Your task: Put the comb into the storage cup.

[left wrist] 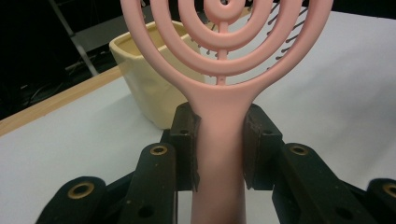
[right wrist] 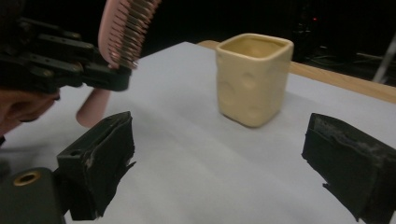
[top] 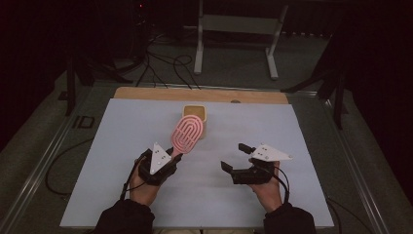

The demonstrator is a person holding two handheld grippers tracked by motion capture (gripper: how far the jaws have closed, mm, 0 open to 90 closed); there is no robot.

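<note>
Holding: the left gripper (top: 174, 155) carries a pink hairbrush (top: 186, 133) above the counter (top: 302, 146), just short of a cream cup (top: 197, 115).
Counter: white sheet over a wooden top, lying under both sets of jaws; the cup stands on it beyond them.
Cup: square, open mouth up, upright, ahead of the left jaws and partly behind the brush head; in the right gripper view it sits between and beyond the two jaws.
Hairbrush: held off the counter, head pointing away from the left jaws toward the cup, bristles facing the right gripper's side.
Left jaws: clenched on the brush handle (left wrist: 219, 154), one pad on each side just below the head; the handle end hangs free behind them.
Right gripper (top: 238, 157): jaws spread wide, nothing between them, hovering off to the side of the cup.
Step in hand, as I judge it: getting the brush into the cup.
Doing it well: tip the handle end downward, line it over the mouth, lower it gently and let go only once it rests inside; the free jaws could steady the cup so it does not topple.
</note>
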